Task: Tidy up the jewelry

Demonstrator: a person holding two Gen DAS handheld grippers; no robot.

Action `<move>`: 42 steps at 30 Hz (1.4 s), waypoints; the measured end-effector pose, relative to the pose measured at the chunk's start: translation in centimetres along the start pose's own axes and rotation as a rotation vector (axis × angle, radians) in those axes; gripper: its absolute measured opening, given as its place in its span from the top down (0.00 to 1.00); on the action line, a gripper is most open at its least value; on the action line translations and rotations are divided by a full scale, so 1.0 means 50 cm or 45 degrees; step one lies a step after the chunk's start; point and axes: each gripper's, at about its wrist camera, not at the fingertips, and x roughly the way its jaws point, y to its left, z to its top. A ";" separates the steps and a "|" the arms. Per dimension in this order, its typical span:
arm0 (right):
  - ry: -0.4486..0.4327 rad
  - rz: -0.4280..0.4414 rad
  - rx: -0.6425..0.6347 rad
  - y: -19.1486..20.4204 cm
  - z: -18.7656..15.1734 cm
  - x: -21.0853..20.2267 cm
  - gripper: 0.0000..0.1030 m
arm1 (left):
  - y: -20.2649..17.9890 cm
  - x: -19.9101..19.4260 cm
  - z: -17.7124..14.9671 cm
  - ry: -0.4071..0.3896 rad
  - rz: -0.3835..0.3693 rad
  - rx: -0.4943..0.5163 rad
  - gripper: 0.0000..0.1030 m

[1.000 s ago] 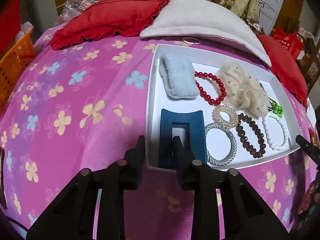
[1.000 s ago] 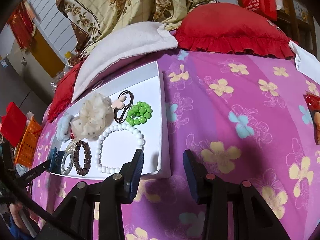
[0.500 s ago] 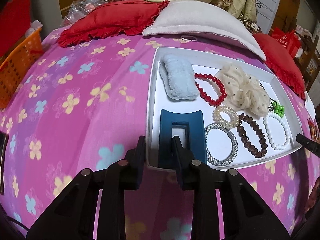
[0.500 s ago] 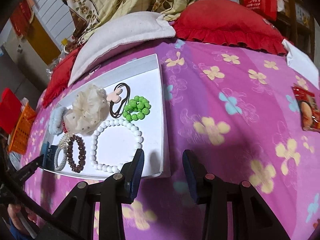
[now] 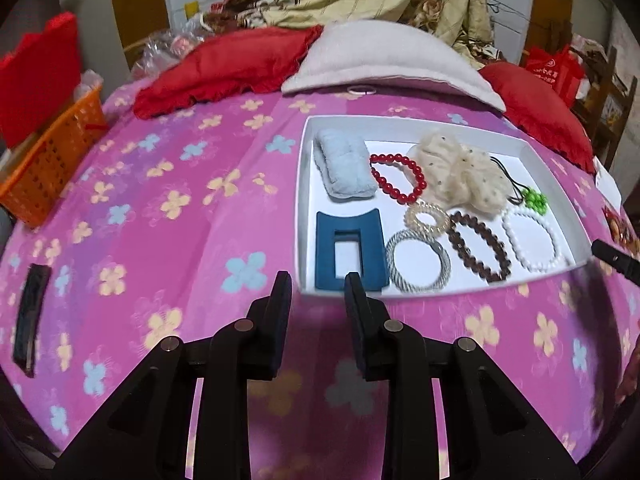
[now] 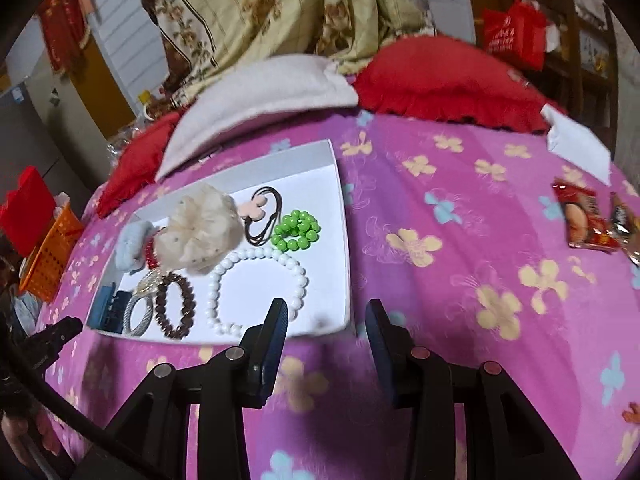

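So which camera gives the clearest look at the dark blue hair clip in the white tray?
The left wrist view. There the dark blue hair clip lies whole and seen from above in the white tray, just beyond the open left gripper. In the right wrist view it is small, at the tray's far corner and seen edge-on.

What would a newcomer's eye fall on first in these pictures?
The white tray of jewelry on the pink flowered bedspread stands out first, with its red bead bracelet and green beads. Next come the open left hand-held gripper and right hand-held gripper, both empty near the tray's front edge.
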 end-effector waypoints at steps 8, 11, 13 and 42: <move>0.007 0.035 0.050 0.007 -0.079 -0.048 0.61 | 0.007 -0.090 -0.058 -0.061 -0.005 -0.034 0.73; 0.009 0.053 0.041 0.023 -0.112 -0.063 0.60 | 0.003 -0.122 -0.082 -0.081 0.002 -0.045 0.66; 0.011 0.063 0.033 0.034 -0.134 -0.071 0.58 | 0.001 -0.142 -0.098 -0.099 0.007 -0.054 0.62; 0.004 -0.056 -0.236 0.155 -0.287 -0.129 0.56 | 0.004 -0.331 -0.219 -0.271 0.030 -0.086 0.41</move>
